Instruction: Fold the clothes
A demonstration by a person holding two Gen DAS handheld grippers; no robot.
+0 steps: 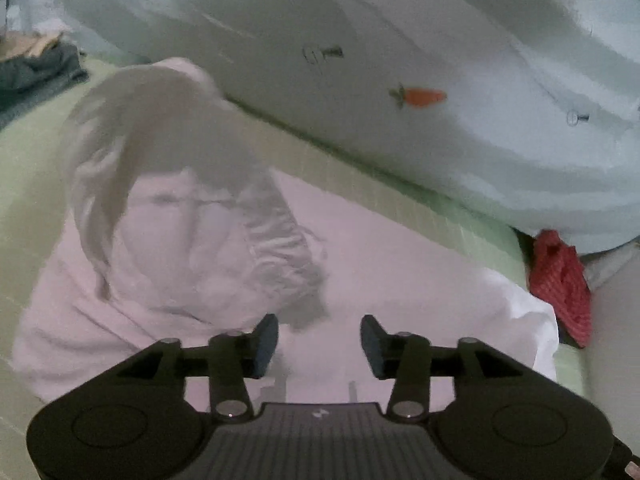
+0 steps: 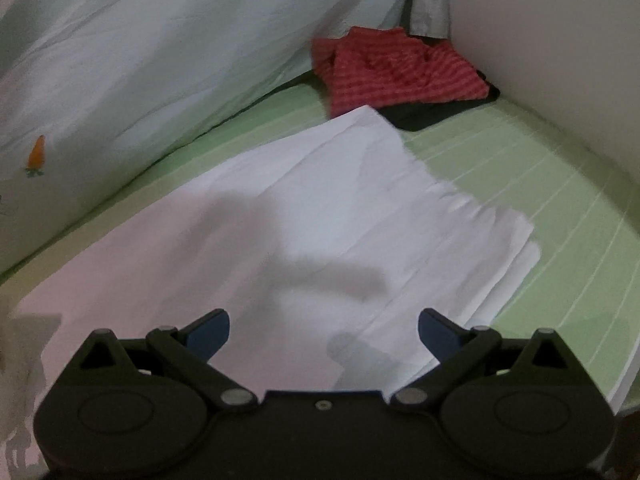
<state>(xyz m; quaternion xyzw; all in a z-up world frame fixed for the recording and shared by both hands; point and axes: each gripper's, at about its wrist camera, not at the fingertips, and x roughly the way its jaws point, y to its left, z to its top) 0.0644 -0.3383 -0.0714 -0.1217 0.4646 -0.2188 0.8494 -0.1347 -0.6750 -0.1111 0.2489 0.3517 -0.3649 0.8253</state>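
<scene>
A white garment (image 1: pixel 384 264) lies on the green striped bed sheet (image 1: pixel 32 160). Its left part is bunched, with a gathered ruffled band (image 1: pixel 276 248), and one fold is blurred with motion above it. My left gripper (image 1: pixel 319 346) hovers open over the garment's near edge, nothing between its fingers. In the right wrist view the same white garment (image 2: pixel 320 208) lies flat and layered on the sheet (image 2: pixel 540 184). My right gripper (image 2: pixel 324 336) is open just above its near part, holding nothing.
A pale blue duvet with carrot prints (image 1: pixel 420 80) (image 2: pixel 120 60) is heaped along the far side. A red striped garment (image 2: pixel 396 68) (image 1: pixel 560 284) lies on something dark in the corner by a white wall (image 2: pixel 560 40). Dark grey clothes (image 1: pixel 36 72) sit far left.
</scene>
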